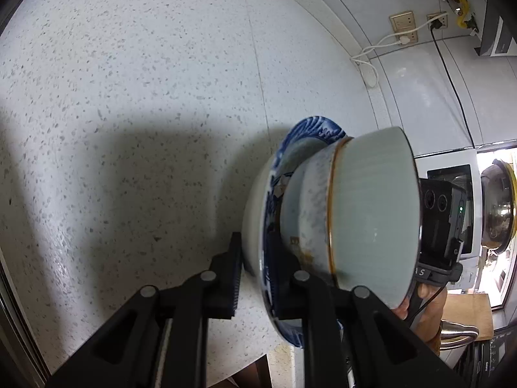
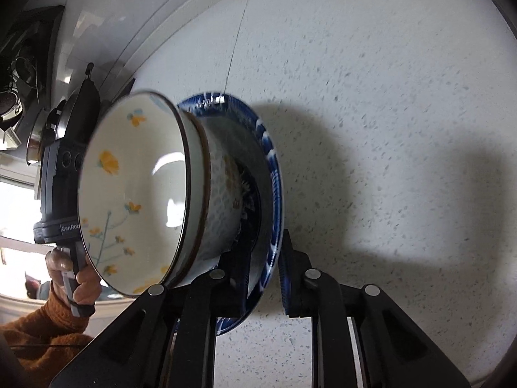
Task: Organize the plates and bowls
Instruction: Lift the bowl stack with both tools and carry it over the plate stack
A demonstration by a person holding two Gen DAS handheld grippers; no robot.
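- The surface is white stone with little grey specks, and grey wall tiles with wall sockets stand behind it.
- One blue patterned plate carries a stack of two bowls; the flowered bowl has yellow blooms inside and nests in the other bowl.
- The left hand-held gripper pinches the plate's rim.
- The right hand-held gripper is clamped on the rim opposite.
- A hand in an orange sleeve shows.

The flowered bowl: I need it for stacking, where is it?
The flowered bowl sits on the blue patterned plate, left of centre in the right wrist view, above the speckled countertop.
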